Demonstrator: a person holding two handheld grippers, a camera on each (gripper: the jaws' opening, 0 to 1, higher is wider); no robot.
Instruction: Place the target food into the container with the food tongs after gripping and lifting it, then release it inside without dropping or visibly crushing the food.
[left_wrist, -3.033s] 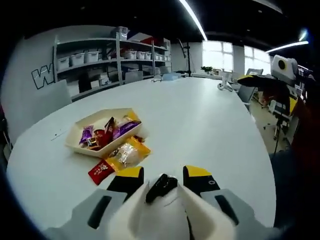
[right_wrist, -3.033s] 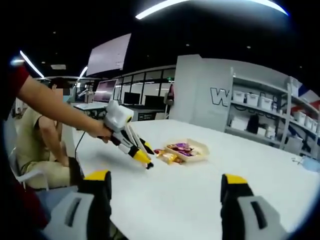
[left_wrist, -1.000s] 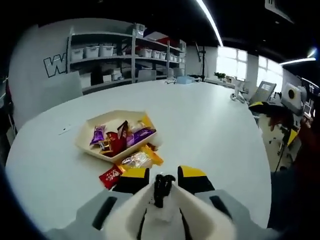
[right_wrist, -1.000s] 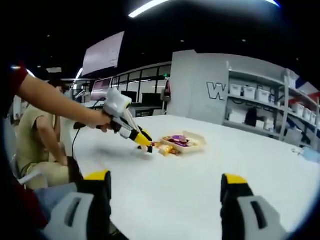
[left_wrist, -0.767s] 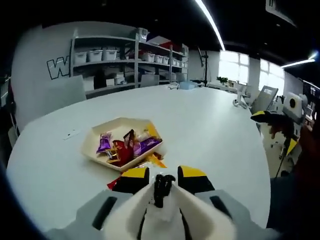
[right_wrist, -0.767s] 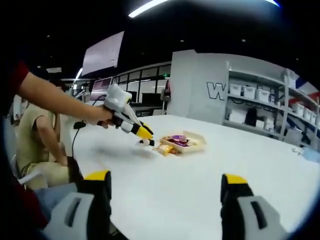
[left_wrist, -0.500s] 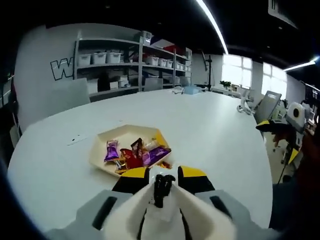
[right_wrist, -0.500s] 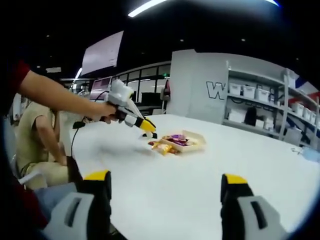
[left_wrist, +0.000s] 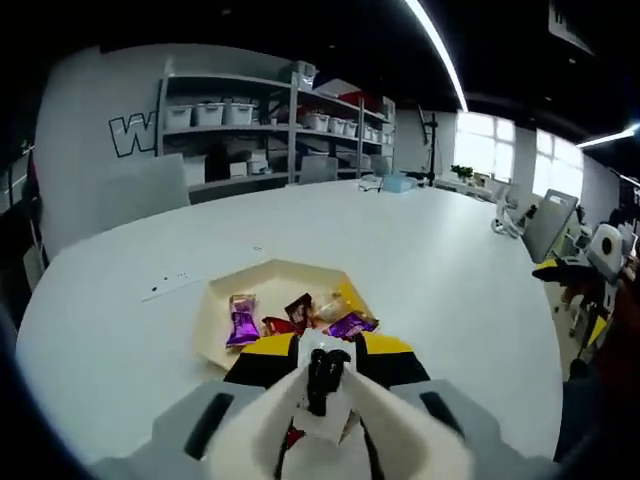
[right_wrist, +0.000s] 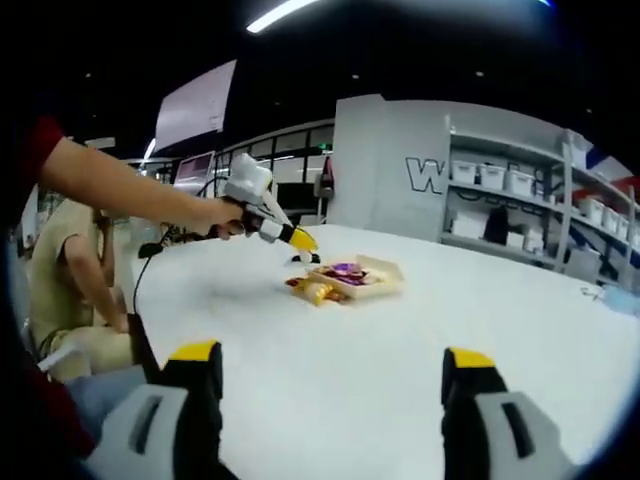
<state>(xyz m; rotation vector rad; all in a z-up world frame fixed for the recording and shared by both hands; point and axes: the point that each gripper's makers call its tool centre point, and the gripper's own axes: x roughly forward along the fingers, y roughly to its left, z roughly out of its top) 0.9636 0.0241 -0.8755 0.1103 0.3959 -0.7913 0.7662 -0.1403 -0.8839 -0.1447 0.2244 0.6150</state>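
Left gripper view looks down over the left gripper, whose yellow-tipped fingers are drawn narrow around white food tongs. A pale wrapped item sits at the tongs' tips (whether it is actually pinched there I cannot tell). Just beyond lies the cream container on the white counter, holding wrapped snacks: a purple packet, a dark red one and another purple one. Shelving with white bins stands at the far wall.

In the right gripper view, the right gripper hangs over the counter with its fingers spread wide, nothing between them. Well ahead, the left gripper is held in a person's hand just above the container. Yellow and red packets lie on the counter against its near side.
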